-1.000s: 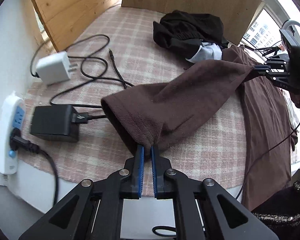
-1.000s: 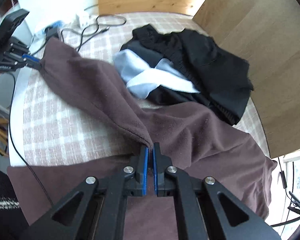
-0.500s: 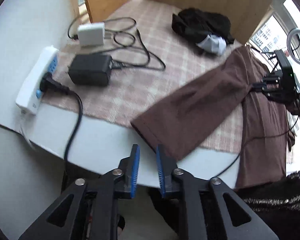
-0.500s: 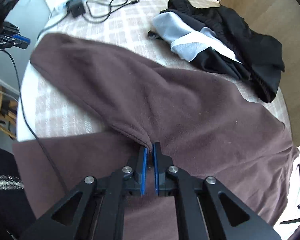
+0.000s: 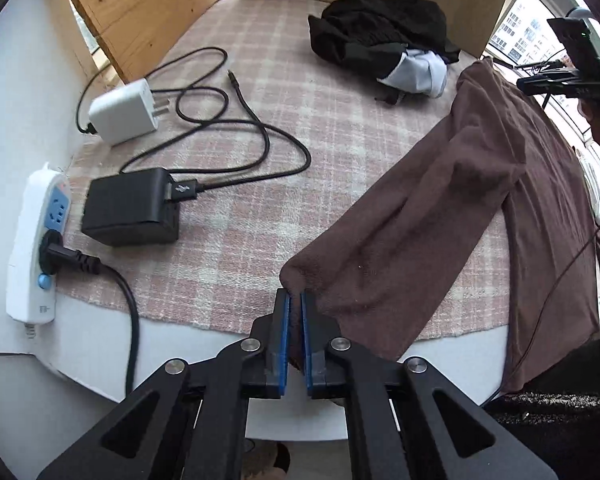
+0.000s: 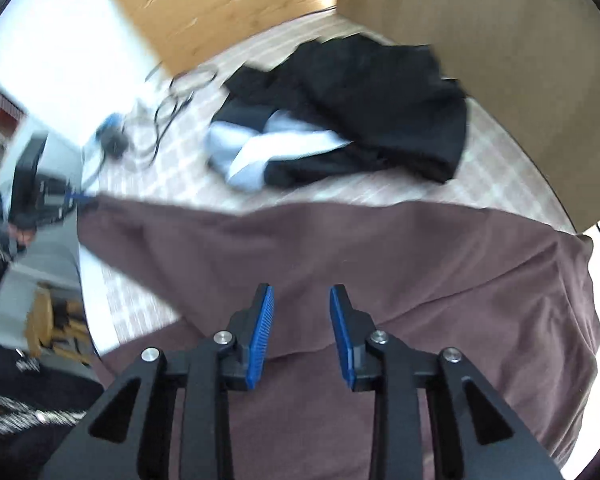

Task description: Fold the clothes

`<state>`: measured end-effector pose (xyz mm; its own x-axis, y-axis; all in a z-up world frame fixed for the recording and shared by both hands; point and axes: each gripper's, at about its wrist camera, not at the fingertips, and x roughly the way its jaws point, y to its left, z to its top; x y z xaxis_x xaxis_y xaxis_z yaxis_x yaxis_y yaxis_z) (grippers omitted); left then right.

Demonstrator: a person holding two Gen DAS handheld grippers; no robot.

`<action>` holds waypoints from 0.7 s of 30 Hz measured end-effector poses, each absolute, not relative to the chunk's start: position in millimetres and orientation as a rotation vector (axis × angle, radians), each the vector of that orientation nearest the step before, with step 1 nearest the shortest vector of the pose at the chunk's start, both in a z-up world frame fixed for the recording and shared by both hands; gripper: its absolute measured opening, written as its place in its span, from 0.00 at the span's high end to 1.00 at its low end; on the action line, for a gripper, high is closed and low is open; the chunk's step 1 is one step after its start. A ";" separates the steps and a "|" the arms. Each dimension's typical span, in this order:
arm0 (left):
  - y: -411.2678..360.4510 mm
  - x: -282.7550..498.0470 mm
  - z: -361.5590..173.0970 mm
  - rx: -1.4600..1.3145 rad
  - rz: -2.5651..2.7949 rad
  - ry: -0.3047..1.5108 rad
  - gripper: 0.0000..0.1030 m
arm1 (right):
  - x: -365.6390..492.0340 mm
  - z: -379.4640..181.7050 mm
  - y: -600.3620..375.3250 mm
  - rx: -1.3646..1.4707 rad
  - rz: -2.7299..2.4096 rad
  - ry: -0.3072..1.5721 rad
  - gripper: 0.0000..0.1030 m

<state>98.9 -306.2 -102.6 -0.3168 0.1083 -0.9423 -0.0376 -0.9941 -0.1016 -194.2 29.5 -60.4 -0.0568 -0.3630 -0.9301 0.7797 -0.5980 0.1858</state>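
on the checked counter [image 5: 340, 128] your left tool [image 5: 294, 304] pinches the brown garment [image 5: 440, 208] stretching away rightward, right tool [image 6: 302, 314] spread, empty above it.

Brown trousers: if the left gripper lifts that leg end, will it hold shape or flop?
Likely floppy: the brown trousers drape in soft creases and sag over the table edge. The fuzzy fabric probably won't slip from the shut left gripper. The open right gripper holds nothing, so the rest may drag.
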 end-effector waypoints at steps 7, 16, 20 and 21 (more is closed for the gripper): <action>-324.4 94.6 -51.8 -1.706 2.593 -0.048 0.95 | -259.3 -76.6 -0.2 1.329 -1.818 0.691 0.72; -296.7 101.8 -82.1 -1.829 2.457 -0.002 0.95 | -265.1 -125.4 -51.6 1.257 -1.503 1.018 0.58; -294.6 104.2 -88.4 -1.847 2.452 -0.024 0.95 | -271.2 -130.8 -47.3 1.245 -1.495 0.984 0.57; -295.2 103.3 -83.9 -1.834 2.467 -0.028 0.96 | -266.9 -126.5 -45.4 1.234 -1.510 0.999 0.68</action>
